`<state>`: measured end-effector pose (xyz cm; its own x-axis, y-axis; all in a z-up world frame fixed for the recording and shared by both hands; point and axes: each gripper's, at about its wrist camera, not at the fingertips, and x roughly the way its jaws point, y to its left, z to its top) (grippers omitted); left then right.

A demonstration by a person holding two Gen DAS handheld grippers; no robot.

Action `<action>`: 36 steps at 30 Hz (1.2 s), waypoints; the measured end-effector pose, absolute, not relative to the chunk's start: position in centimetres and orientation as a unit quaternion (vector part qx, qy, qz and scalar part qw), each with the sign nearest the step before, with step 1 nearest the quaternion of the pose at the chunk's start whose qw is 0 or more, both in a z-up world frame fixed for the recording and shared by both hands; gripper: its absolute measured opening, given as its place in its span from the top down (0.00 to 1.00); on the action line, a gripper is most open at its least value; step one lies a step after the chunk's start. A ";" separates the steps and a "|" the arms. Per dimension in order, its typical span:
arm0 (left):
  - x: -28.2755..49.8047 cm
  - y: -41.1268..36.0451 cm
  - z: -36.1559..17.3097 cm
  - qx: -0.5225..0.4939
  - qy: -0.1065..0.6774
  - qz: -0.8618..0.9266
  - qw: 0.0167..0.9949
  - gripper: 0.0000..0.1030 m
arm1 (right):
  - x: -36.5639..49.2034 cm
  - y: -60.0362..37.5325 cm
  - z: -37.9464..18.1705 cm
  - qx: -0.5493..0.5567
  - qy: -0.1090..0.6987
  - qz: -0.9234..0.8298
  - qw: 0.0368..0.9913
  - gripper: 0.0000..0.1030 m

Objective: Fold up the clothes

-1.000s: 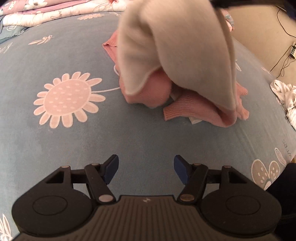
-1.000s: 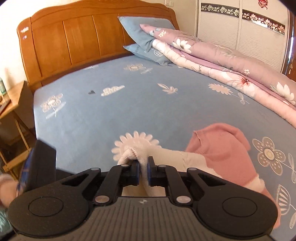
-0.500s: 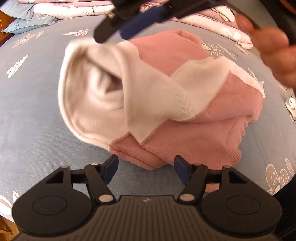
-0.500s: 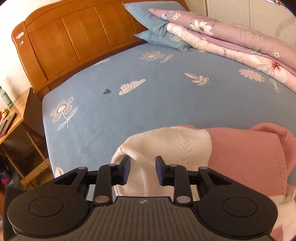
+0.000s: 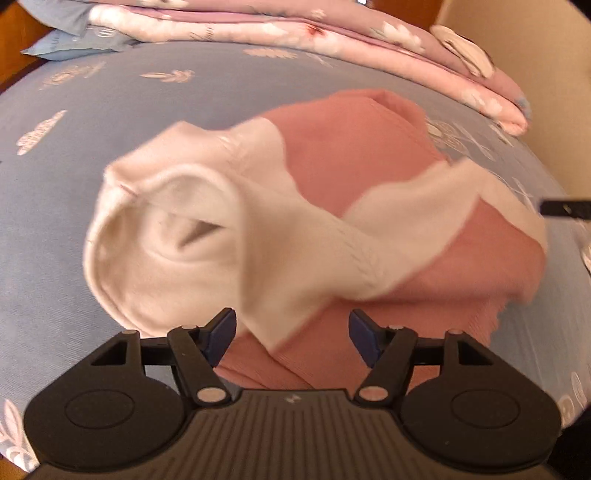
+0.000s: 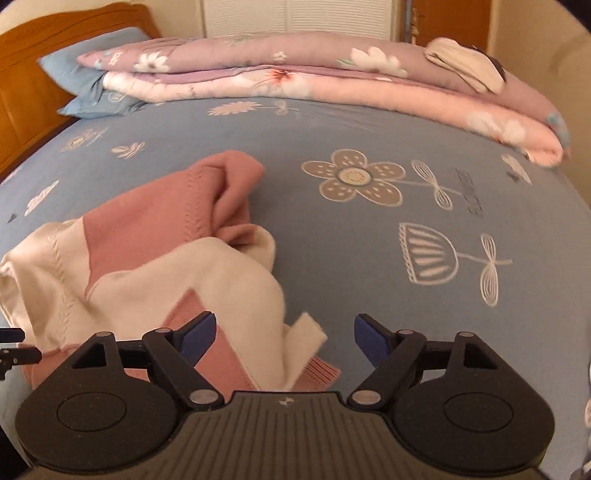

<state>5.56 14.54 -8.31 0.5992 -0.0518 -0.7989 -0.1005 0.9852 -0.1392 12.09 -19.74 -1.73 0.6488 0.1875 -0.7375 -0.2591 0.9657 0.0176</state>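
A bed (image 6: 369, 240) covered by a blue sheet printed with flowers is seen. A crumpled pink-and-cream sweater (image 6: 155, 258) is spread on it towards the near edge. Along the far edge a folded pink floral quilt (image 6: 314, 81) is laid, with blue pillows (image 6: 85, 85) stacked at the wooden headboard (image 6: 26, 92) end.

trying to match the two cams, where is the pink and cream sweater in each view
Left wrist: the sweater fills the middle, crumpled on the blue sheet, its near edge between the open fingers of the left gripper.
Right wrist: the sweater lies lower left, a cream flap reaching between the opening jaws of the right gripper, unpinched.
Shared landmark: the folded pink quilt along the far edge of the bed.
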 end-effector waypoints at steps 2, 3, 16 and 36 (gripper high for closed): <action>6.1 16.3 -8.2 -0.084 0.447 0.058 0.889 0.35 | 11.3 -20.6 -2.4 -0.026 0.397 0.121 0.909 0.17; 6.1 17.1 -8.0 -0.080 0.448 0.066 0.888 0.35 | 10.8 -20.5 -2.6 -0.025 0.396 0.122 0.910 0.17; 8.5 21.5 -10.1 -0.084 0.436 0.080 0.892 0.34 | 8.5 -18.5 -4.5 0.046 0.403 0.139 0.904 0.17; 20.1 29.1 -3.8 -0.023 0.401 0.160 0.902 0.94 | 7.2 -17.9 -6.4 0.015 0.424 0.121 0.897 0.17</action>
<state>20.10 29.05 -3.78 0.6267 0.2707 -0.7308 -0.3079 0.9475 0.0869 7.17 -17.88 -6.38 0.6107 0.2306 -0.7576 -0.2044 0.9702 0.1305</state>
